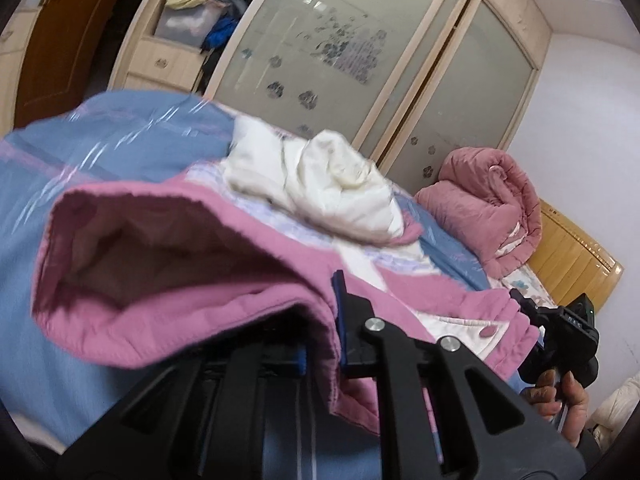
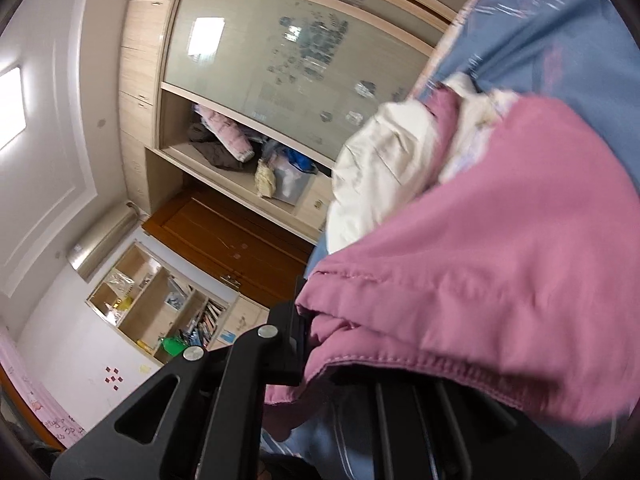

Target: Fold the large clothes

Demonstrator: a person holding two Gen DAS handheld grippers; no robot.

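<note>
While I keep both the left gripper [image 1: 320, 344] and right gripper [image 2: 304, 344] clenched on the pink garment [image 1: 168, 248], its thick hem could slip free.

In the left wrist view the pink garment [image 1: 192, 280] drapes over the left gripper [image 1: 324, 344], so one finger is hidden under the cloth and the contact of the pads cannot be seen. The garment is blurred, and its lower part is cut off by the bottom edge. The right gripper [image 1: 560, 340] shows only partly at the right side, its fingertips covered by the pink hem; the hand [image 1: 560, 396] under it is cut by the dark rim. In the right wrist view the same cloth hides one finger of the right gripper. The white garment [image 2: 376, 184] is partly covered. The small things on the shelves [image 2: 152, 312] are too small to name.
</note>
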